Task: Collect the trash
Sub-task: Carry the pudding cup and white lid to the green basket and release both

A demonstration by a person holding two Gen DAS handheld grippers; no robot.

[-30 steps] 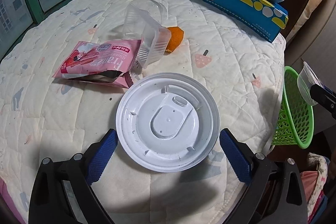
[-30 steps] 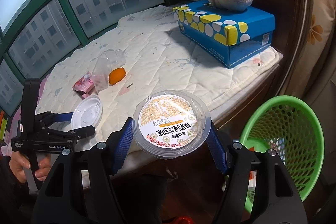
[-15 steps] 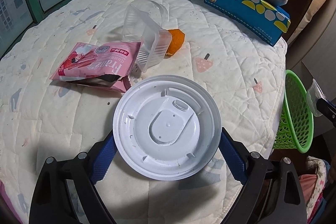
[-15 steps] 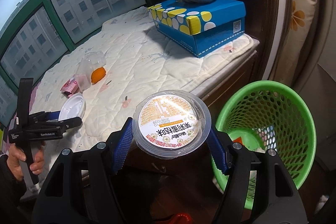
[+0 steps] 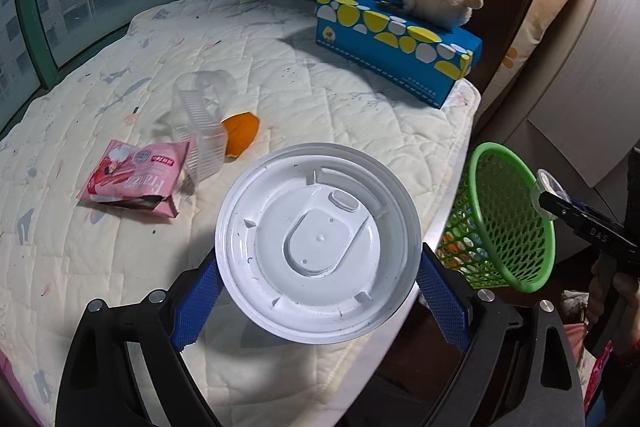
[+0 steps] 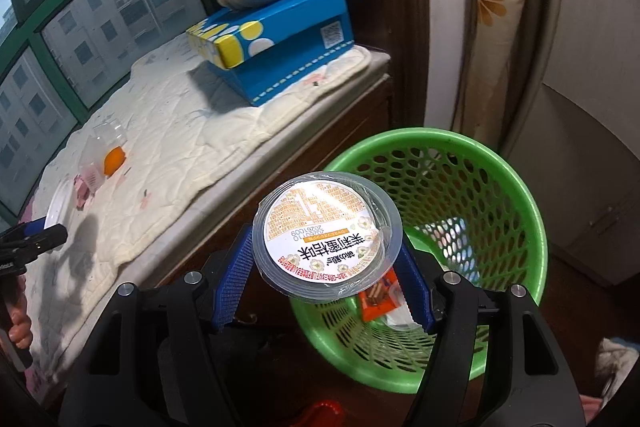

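Your right gripper (image 6: pixel 326 269) holds a sealed clear cup with a printed label (image 6: pixel 327 237) clamped between its blue pads. A second ago that cup was over the edge of the quilted mattress (image 6: pixel 168 155); now it hangs at the near rim of the green mesh basket (image 6: pixel 500 163), which already holds some wrappers. It looks about ready to drop in.

Your left gripper (image 5: pixel 318 293) grips a white plastic lid (image 5: pixel 318 247) by its edges, jaws spread wide around it. The lid lay flat on the mattress a second ago and is now lifted off it, nearer the basket.

Left on the mattress are a pink snack packet (image 5: pixel 134 181), a clear plastic tray (image 5: pixel 200 131) and an orange peel (image 5: pixel 240 135), close together.
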